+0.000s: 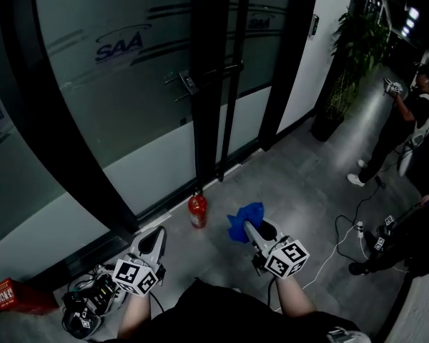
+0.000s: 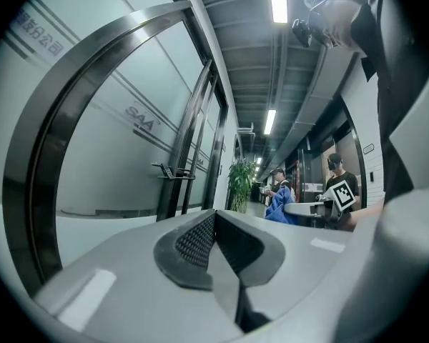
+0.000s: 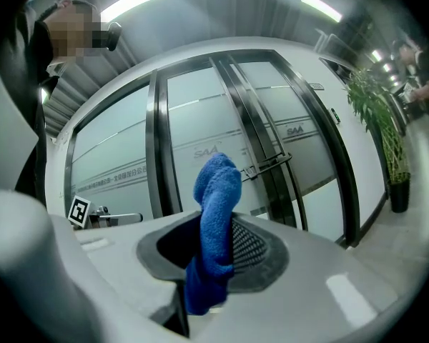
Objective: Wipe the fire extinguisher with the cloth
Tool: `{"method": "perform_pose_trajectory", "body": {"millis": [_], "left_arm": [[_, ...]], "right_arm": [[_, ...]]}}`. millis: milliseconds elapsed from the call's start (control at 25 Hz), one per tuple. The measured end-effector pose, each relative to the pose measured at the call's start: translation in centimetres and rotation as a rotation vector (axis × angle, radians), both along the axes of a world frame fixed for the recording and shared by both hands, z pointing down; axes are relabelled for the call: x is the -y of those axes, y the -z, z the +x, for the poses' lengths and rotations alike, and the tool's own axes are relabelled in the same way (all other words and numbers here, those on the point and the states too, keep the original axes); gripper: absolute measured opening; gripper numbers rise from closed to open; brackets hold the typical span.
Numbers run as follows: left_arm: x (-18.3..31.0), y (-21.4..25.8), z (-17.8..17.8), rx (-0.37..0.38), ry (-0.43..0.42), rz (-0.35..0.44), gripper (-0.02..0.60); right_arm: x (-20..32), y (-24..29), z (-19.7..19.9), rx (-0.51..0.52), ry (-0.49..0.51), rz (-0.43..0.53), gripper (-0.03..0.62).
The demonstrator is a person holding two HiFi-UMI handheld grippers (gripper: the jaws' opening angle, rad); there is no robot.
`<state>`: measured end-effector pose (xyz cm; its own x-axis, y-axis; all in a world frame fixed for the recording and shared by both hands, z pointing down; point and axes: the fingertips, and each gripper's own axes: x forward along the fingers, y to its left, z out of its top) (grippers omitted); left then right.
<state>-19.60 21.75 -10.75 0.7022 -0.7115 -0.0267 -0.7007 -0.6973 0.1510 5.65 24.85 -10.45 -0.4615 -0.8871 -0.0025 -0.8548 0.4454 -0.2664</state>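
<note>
A small red fire extinguisher [image 1: 196, 211] stands upright on the grey floor at the foot of the glass door. My right gripper [image 1: 252, 232] is to its right, a little apart from it, shut on a blue cloth [image 1: 244, 221] that bunches out past its tips. In the right gripper view the blue cloth [image 3: 214, 227] is pinched between the pads and sticks upward. My left gripper [image 1: 156, 240] is lower left of the extinguisher, shut with nothing in it; its view shows the jaws [image 2: 213, 247] closed and empty and the cloth [image 2: 279, 207] far off.
A frosted glass door with dark frames and a handle [image 1: 200, 77] rises behind the extinguisher. Gear and cables [image 1: 89, 302] and a red box [image 1: 7, 294] lie at lower left. A potted plant [image 1: 347, 63] stands at the right, with people [image 1: 404, 127] and a floor cable [image 1: 343, 238] nearby.
</note>
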Motion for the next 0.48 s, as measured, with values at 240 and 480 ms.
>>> {"method": "perform_pose_trajectory", "body": {"millis": [240, 480], "left_arm": [[0.1, -0.2, 0.7, -0.011, -0.013, 0.004, 0.008], [-0.1, 0.4, 2.4, -0.019, -0.046, -0.015, 0.008]], "right_arm": [[-0.7, 0.0, 0.9, 0.001, -0.022, 0.008, 0.107], [-0.7, 0.1, 1.1, 0.005, -0.026, 0.007, 0.107]]}}
